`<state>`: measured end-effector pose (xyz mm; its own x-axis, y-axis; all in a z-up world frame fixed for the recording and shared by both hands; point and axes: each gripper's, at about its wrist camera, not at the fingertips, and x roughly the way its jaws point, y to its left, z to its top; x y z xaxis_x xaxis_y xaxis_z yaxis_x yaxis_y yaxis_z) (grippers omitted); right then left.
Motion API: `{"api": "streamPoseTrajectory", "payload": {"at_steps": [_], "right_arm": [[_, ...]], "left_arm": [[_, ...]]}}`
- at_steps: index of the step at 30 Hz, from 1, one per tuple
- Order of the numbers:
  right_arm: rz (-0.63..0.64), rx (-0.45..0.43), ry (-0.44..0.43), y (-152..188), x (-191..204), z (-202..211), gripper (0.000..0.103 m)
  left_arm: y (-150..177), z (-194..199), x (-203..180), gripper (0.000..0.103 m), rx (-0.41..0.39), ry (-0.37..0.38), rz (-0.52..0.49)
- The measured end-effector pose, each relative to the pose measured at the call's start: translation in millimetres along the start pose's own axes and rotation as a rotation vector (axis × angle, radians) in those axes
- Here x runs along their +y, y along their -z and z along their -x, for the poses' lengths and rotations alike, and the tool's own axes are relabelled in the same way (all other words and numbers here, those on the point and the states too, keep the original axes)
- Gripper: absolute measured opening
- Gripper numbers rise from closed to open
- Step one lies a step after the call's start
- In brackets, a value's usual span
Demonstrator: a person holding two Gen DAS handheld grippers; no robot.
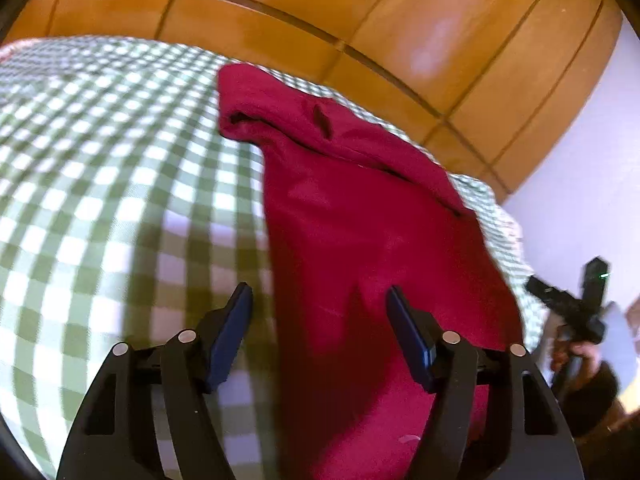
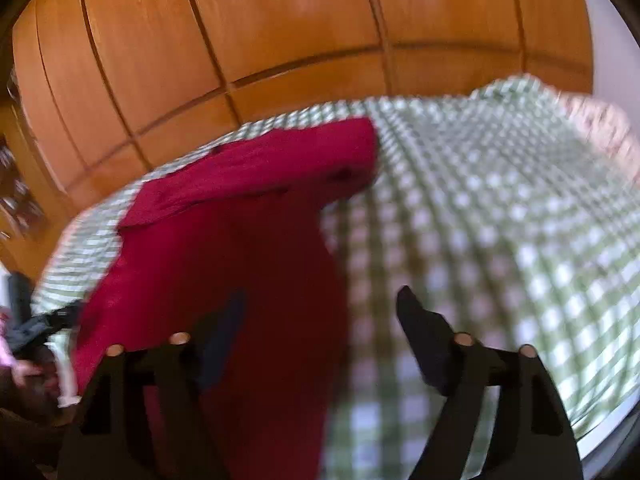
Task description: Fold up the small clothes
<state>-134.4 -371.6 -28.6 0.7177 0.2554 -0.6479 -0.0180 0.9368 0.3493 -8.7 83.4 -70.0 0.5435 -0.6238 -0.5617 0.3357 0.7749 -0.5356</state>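
Note:
A dark red garment (image 1: pixel 360 220) lies stretched out on a green-and-white checked cloth (image 1: pixel 100 180), with a folded band across its far end. My left gripper (image 1: pixel 319 288) is open just above the garment's near part, its left finger over the checks and its right finger over red cloth. The right wrist view is blurred. There the red garment (image 2: pixel 240 240) fills the left half, and my right gripper (image 2: pixel 322 292) is open above its right edge, with nothing pressed between the pads. A hand (image 1: pixel 584 354) holding that gripper's black body shows at the far right of the left wrist view.
Orange-brown wooden cupboard panels (image 1: pixel 360 8) rise right behind the checked surface, and a pale wall (image 1: pixel 592 160) stands to the right. The checked cloth (image 2: pixel 480 220) spreads wide on the side away from the garment. Its far corner is rumpled.

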Motion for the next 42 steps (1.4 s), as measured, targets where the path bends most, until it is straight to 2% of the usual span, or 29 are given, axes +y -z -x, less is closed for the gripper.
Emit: {"api": "streamPoseTrajectory", "payload": {"at_steps": [1,2,4,6,8,11,15,17,18,19,20,22,24,25,27,29,31,33,36,38,39,40,41,42], "right_arm": [[-0.023,0.010,-0.028,5.8,-2.0,-1.1,0.064],[-0.049,0.027,-0.051,12.5,-4.5,-3.5,0.062],[-0.095,0.064,-0.088,25.4,-9.8,-9.4,0.050],[-0.157,0.090,-0.151,38.0,-13.8,-13.8,0.049],[-0.208,0.079,-0.218,46.8,-13.3,-12.7,0.049],[-0.223,0.084,-0.283,51.0,-6.2,-13.5,0.049],[-0.209,0.099,-0.300,48.2,-0.2,-18.4,0.048],[-0.221,0.111,-0.300,48.9,-1.1,-21.2,0.038],[-0.226,0.118,-0.292,48.8,-1.8,-23.5,0.027],[-0.229,0.126,-0.297,47.8,-2.7,-25.8,0.012],[-0.236,0.131,-0.305,48.3,-3.9,-26.9,0.012],[-0.253,0.126,-0.322,47.7,-7.7,-25.5,0.012],[-0.263,0.097,-0.355,45.3,-13.1,-15.5,0.011],[-0.266,0.080,-0.386,43.7,-14.8,-8.8,0.011],[-0.235,0.040,-0.488,41.1,-11.5,9.1,0.010],[-0.168,0.014,-0.556,41.2,0.1,24.5,0.010],[-0.169,0.010,-0.611,45.6,5.0,29.6,0.010],[-0.193,0.044,-0.573,54.1,0.8,20.2,0.010],[-0.245,0.156,-0.505,74.0,-10.6,-3.9,0.012],[-0.231,0.201,-0.456,80.2,-9.9,-10.9,0.020],[-0.220,0.222,-0.441,82.4,-9.2,-13.3,0.038],[-0.223,0.226,-0.453,85.0,-9.3,-13.1,0.054],[-0.228,0.224,-0.470,87.1,-9.6,-11.9,0.057],[-0.231,0.228,-0.476,88.1,-11.2,-11.4,0.060]], "left_arm": [[2.1,-0.5,0.4,0.055,0.015,0.033,0.009],[3.8,-1.8,1.1,0.055,0.028,0.062,0.022],[7.5,0.4,2.1,0.055,0.037,0.097,0.024],[9.8,1.2,0.5,0.055,0.060,0.117,0.006],[11.5,0.6,-1.9,0.055,0.078,0.127,-0.002],[16.9,0.3,-6.4,0.055,0.103,0.142,0.007],[28.8,0.8,-10.8,0.055,0.145,0.226,0.044],[31.1,-1.8,-11.2,0.053,0.167,0.273,0.081],[31.2,-3.7,-12.5,0.046,0.177,0.284,0.091],[33.5,-9.1,-15.7,0.030,0.212,0.281,0.100],[35.7,-11.9,-18.7,0.018,0.235,0.257,0.096],[35.3,-9.7,-22.6,0.010,0.224,0.215,0.093],[30.1,4.1,-17.0,0.008,0.180,0.236,0.148],[25.9,20.9,-11.0,0.006,0.128,0.252,0.186],[20.2,46.9,-3.5,0.005,0.060,0.267,0.217],[17.1,73.0,-4.3,0.005,0.012,0.259,0.205],[20.9,88.5,-9.3,0.005,-0.006,0.255,0.180],[27.6,85.3,-10.5,0.005,0.030,0.208,0.151],[46.5,61.4,-5.9,0.005,0.144,0.121,0.088],[53.4,40.0,-9.3,0.006,0.238,0.075,0.050],[56.6,33.1,-12.1,0.008,0.268,0.070,0.028],[58.3,28.5,-15.0,0.018,0.280,0.070,0.003],[58.1,26.2,-15.0,0.030,0.281,0.089,0.000],[58.8,25.2,-12.5,0.037,0.279,0.141,0.017]]}}
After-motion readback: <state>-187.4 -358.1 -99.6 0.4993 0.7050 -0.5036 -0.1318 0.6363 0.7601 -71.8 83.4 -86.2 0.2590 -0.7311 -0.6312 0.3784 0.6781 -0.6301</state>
